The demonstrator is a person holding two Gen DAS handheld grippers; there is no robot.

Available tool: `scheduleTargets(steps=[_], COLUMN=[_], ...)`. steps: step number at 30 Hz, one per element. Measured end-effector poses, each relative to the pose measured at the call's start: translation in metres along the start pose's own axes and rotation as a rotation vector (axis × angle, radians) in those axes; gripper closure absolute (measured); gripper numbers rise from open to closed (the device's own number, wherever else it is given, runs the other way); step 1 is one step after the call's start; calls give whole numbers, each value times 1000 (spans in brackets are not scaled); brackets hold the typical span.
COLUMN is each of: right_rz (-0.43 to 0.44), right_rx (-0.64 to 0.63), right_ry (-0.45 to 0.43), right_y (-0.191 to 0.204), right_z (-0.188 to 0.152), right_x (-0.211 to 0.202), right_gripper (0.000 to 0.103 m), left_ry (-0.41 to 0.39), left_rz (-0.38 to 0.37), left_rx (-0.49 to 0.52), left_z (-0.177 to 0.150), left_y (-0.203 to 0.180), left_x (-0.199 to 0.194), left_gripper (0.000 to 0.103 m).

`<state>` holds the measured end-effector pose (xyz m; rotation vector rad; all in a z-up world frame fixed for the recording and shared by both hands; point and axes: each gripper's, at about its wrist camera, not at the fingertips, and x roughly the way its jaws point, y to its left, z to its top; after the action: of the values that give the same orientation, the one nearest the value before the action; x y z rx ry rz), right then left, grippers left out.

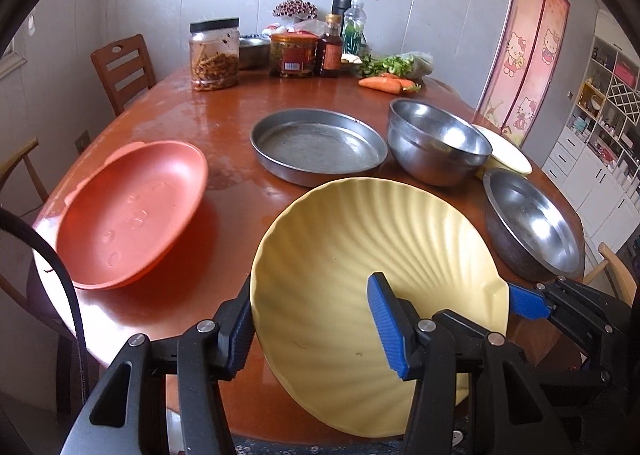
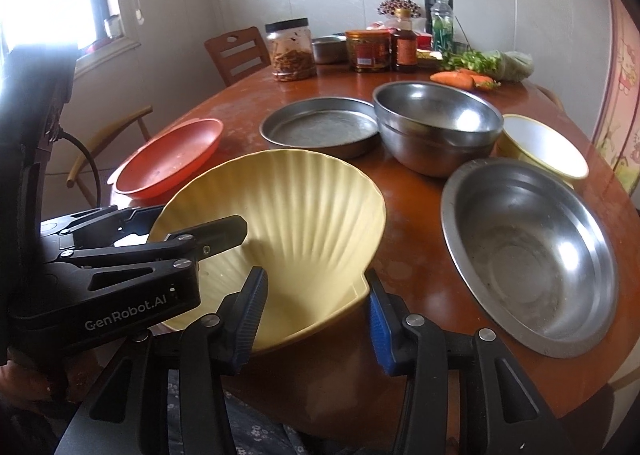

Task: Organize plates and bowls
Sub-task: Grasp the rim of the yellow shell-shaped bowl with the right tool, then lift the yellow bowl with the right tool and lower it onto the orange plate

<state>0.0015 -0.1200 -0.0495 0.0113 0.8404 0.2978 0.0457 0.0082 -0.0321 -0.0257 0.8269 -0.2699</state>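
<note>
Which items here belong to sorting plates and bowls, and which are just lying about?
Job: shell plate, red plate, steel pan, steel bowls, white bowl, steel basin.
Lying about: jar, bottles, carrots, greens.

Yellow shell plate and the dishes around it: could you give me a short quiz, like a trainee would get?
1. True or false: the yellow shell plate lies flat on the table.
2. Which dish sits to its left? A orange plate; B blue cup; C white mug.
3. Fill in: the vegetables at the table's far edge are ____.
Key: 1 false, the left gripper's fingers hold it tilted; 2 A; 3 carrots.
</note>
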Motion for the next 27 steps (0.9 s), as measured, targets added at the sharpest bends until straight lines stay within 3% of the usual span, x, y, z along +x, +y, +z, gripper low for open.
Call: scheduleTargets(steps=[15, 27], right_rz=[24, 99], right_rx=[-33, -124], right_ry=[-38, -93], right_y=[13, 61], right_z=[17, 57], right_x=[-7, 0], right_gripper=[54, 54], left_ry=[-56, -128], left_rz=[31, 125], left_rx=[-27, -93], left_z=[10, 31], left_y=[15, 66], left_x=[-27, -57], left_gripper=[49, 49])
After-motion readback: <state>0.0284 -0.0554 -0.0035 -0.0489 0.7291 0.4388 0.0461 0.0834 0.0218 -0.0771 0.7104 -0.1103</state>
